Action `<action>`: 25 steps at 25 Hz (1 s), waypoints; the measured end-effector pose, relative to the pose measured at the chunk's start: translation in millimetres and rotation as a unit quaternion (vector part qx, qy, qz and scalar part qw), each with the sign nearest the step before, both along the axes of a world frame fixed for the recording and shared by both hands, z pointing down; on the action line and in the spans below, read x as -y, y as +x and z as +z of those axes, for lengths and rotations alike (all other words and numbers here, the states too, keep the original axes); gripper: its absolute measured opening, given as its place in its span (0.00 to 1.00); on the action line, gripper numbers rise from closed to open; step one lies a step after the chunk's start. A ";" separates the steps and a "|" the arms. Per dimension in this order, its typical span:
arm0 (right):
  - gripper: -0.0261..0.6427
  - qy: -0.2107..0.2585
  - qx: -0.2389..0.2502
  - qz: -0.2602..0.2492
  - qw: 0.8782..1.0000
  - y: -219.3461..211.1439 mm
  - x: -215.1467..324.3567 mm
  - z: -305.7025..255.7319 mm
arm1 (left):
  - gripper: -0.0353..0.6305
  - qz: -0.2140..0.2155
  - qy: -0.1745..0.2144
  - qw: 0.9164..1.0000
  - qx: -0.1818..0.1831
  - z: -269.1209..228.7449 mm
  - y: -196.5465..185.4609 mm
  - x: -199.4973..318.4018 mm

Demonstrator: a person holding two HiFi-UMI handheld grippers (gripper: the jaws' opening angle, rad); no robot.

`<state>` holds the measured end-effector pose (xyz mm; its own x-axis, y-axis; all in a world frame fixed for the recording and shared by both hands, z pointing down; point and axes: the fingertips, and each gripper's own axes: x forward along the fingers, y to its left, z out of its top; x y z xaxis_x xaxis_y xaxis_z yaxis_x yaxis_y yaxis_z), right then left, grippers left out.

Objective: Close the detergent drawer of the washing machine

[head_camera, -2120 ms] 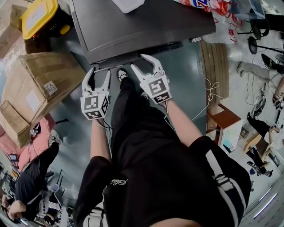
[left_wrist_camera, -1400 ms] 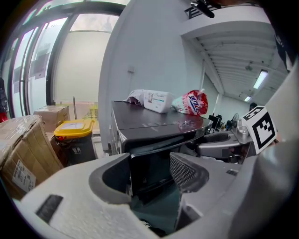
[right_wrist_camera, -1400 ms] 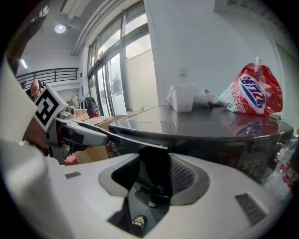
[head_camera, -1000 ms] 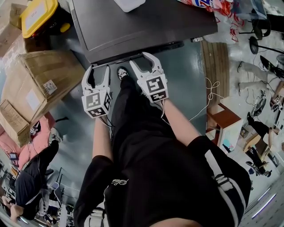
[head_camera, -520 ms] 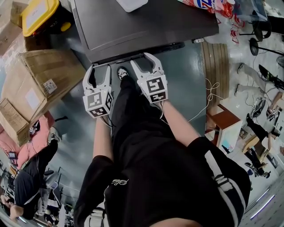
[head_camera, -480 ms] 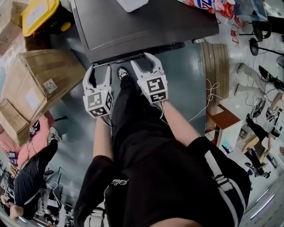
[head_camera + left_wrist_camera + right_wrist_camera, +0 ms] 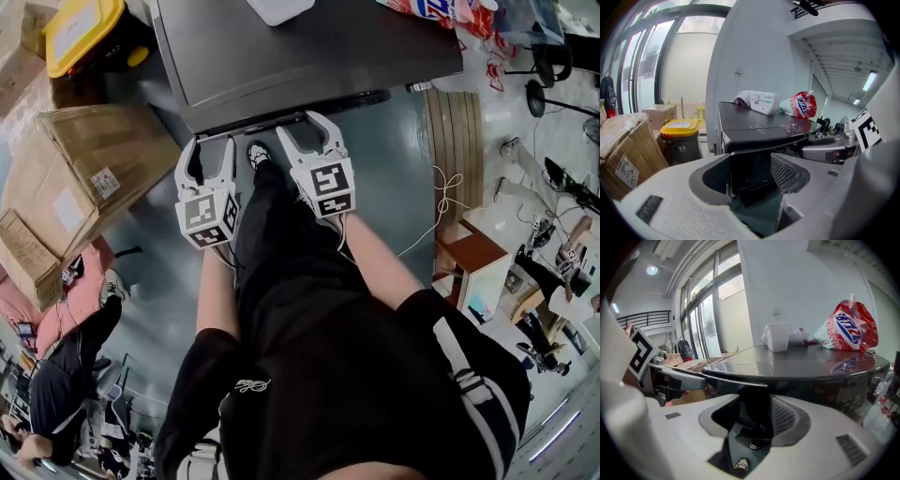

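The dark grey washing machine (image 7: 300, 47) fills the top of the head view. Its detergent drawer (image 7: 253, 126) shows as a narrow strip jutting from the front edge. My left gripper (image 7: 210, 145) is at the strip's left end with its jaws spread. In the left gripper view the drawer front (image 7: 752, 176) stands between the tips. My right gripper (image 7: 305, 127) is at the strip's right part, jaws apart. There a dark drawer edge (image 7: 757, 404) sits in the gap beside the meshed pad (image 7: 785, 416). I cannot make out any pad pressing on it.
Cardboard boxes (image 7: 84, 178) and a yellow-lidded bin (image 7: 84, 33) crowd the left of the machine. A white pack (image 7: 277, 9) and a red-and-white pouch (image 7: 436, 9) lie on its top. A wooden stool (image 7: 478, 258) and a cord (image 7: 441, 202) are on the right. The person's legs stand below the grippers.
Over two seconds both grippers have edged slightly nearer the machine's front edge. In the last second nothing has visibly moved.
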<state>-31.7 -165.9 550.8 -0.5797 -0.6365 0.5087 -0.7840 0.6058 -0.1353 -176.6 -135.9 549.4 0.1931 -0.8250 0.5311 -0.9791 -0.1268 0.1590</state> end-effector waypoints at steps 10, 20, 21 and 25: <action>0.31 -0.009 0.003 0.040 0.999 2.5 0.0 2.7 | 0.47 -0.031 -0.009 0.999 -0.003 1.9 -1.3 -1.5; 0.32 -0.014 0.011 0.047 0.999 4.2 0.5 4.7 | 0.47 -0.030 -0.013 0.999 -0.010 1.8 -1.4 -0.9; 0.32 -0.017 0.011 0.046 0.999 4.5 0.6 5.1 | 0.47 -0.029 -0.013 0.999 -0.011 1.9 -1.1 -0.5; 0.32 -0.019 0.012 0.053 0.998 4.5 0.9 4.8 | 0.47 -0.030 -0.013 0.999 -0.014 2.5 -0.6 0.2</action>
<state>-27.2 -166.8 555.6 -0.5220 -0.6760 0.5202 -0.8399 0.5136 -0.1755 -177.2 -136.1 551.9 0.1588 -0.8220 0.5469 -0.9800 -0.0640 0.1884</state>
